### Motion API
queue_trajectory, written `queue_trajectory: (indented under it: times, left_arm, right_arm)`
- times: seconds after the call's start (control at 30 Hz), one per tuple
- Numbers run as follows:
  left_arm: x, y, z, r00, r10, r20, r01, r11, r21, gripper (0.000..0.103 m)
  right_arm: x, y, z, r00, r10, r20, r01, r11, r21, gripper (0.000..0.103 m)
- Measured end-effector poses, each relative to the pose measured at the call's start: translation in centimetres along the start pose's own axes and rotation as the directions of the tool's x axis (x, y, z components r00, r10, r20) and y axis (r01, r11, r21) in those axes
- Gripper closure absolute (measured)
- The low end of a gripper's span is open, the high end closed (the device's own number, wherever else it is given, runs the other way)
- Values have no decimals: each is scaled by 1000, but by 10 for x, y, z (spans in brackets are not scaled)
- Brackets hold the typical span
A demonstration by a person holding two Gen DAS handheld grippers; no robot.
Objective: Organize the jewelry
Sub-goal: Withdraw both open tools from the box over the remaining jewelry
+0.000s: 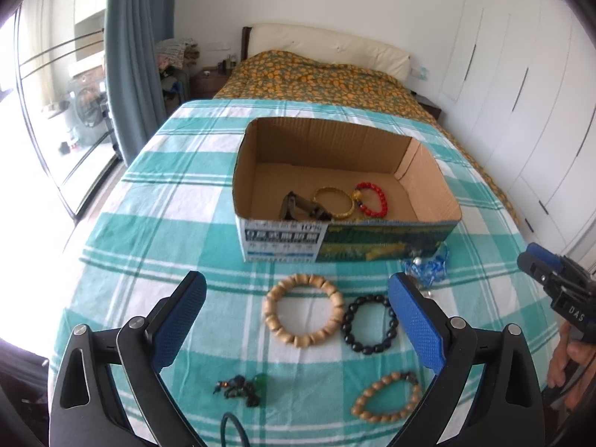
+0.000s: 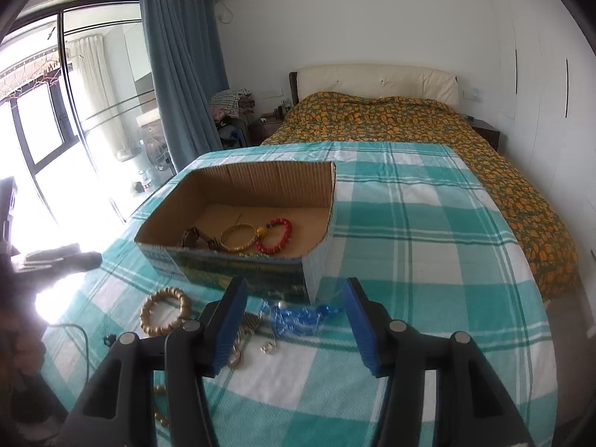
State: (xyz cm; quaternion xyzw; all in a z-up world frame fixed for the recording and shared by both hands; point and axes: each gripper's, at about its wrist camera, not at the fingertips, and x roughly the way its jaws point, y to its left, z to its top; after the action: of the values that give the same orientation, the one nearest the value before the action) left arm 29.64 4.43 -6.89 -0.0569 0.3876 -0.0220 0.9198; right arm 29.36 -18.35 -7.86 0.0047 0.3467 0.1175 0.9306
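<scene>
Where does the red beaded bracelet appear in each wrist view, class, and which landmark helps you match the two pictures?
Left wrist view: the red beaded bracelet lies inside the open cardboard box, right of centre, beside the gold bangle.
Right wrist view: it lies inside the same box, near the middle of the picture, again right of the bangle.
Shared landmark: the bed with the orange patterned cover behind the box.

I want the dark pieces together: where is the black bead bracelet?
Left wrist view: the black bead bracelet lies on the checked cloth, right of the pale wooden bead bracelet, in front of the cardboard box.
</scene>
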Motion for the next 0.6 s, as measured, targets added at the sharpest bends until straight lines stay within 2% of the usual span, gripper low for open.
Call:
queue_trajectory:
  times: [0.13,0.27,0.47,0.6]
  left_arm:
    - [-15,1,-48,1000,-15,-28,15,1000,9,4]
    - [-21,-4,-94,998,-35,-46,37,999,26,4]
    - [-18,-19,-148,992,-44,-121,54,995,81,4]
    - [-12,-26,-170,987,-41,-152,56,994,97,4]
  right_arm:
    - [-20,10,-61,998,-46,-43,45,999,-16,48]
    - [-30,23,-105,995,-73,-68,72,997,-11,48]
    - [-36,35,-135,996,-52,-74,54,998,16,48]
    - [-34,40,-144,996,-55,-77,57,998,18,48]
